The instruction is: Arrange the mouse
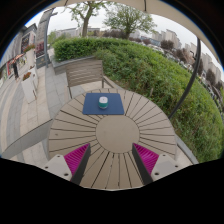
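A small white-and-grey mouse (103,100) rests on a dark blue mouse pad (104,105) at the far side of a round slatted wooden table (110,135). My gripper (110,160) is held above the near part of the table, well short of the mouse. Its two fingers with magenta pads (76,157) stand wide apart and hold nothing; only bare table slats show between them.
A wooden slatted chair (85,75) stands beyond the table on the left. A green hedge (160,65) runs behind and to the right. A paved path (25,105) lies to the left. A thin pole (190,80) rises at the right.
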